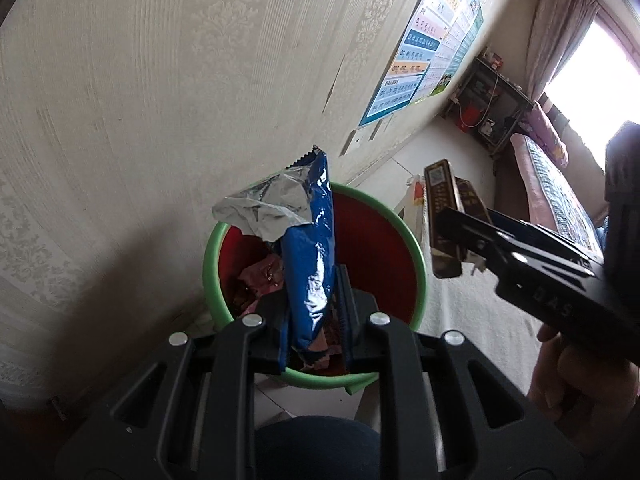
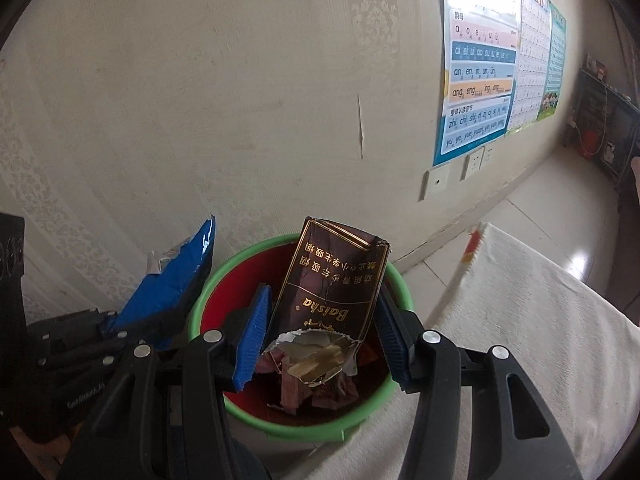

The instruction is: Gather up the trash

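Left gripper (image 1: 316, 320) is clamping a blue wrapper (image 1: 310, 248) while right gripper (image 2: 320, 336) is pinching a brown cigarette pack (image 2: 328, 292), both hovering above the bin (image 2: 256, 416); releasing looks next.

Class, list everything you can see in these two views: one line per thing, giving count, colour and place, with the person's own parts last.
snack wrapper: one, blue with silver inside, held above the bin.
cigarette pack: one, brown with gold print, torn open, held above the bin.
bin: one, green rim, red inside, on the floor by the wall.
scraps: several, reddish, lying in the bin.
posters: a few, blue, orange and green, on the wall.
wall sockets: two, white, below the posters.
cloth: one, white, right of the bin.
left claw: one, black, shut on the snack wrapper.
right claw: one, black with blue pads, gripping the cigarette pack.
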The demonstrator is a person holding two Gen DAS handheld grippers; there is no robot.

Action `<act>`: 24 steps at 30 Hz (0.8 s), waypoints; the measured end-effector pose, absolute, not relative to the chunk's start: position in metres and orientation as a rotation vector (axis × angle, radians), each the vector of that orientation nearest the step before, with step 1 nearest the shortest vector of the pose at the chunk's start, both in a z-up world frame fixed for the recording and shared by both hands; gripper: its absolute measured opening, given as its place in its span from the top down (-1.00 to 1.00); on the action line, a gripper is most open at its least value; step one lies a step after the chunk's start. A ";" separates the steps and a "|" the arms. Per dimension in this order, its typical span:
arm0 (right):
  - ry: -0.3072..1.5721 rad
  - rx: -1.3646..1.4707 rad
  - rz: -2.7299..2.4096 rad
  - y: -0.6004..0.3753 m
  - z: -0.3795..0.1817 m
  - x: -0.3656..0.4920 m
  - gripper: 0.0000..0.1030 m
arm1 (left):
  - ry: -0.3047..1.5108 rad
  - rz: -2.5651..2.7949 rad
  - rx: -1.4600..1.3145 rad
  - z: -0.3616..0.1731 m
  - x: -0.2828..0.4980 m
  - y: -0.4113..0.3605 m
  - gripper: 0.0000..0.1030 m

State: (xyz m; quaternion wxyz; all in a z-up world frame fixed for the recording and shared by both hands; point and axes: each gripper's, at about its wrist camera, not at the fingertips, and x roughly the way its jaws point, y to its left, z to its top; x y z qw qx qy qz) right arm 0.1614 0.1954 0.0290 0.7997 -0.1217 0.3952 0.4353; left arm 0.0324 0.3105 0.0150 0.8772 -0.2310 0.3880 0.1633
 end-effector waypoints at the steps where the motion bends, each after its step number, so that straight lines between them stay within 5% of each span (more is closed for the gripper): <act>1: 0.850 -0.261 0.934 0.198 0.028 0.164 0.02 | 0.809 0.338 -0.482 0.015 0.033 0.312 0.67; 4: 0.859 -0.261 0.942 0.202 0.027 0.165 -0.02 | 0.810 0.330 -0.480 0.014 0.033 0.312 0.59; 7: 0.865 -0.263 0.943 0.205 0.024 0.165 -0.10 | 0.807 0.337 -0.452 0.013 0.034 0.309 -0.23; 8: 0.865 -0.261 0.942 0.205 0.023 0.165 -0.34 | 0.803 0.348 -0.440 0.013 0.032 0.308 -0.50; 12: 0.856 -0.263 0.929 0.201 0.024 0.160 -0.46 | 0.809 0.378 -0.433 0.008 0.025 0.309 -0.85; 24: 0.843 -0.198 0.826 0.149 0.038 0.157 -0.86 | 0.802 0.383 -0.412 0.016 0.013 0.295 -0.89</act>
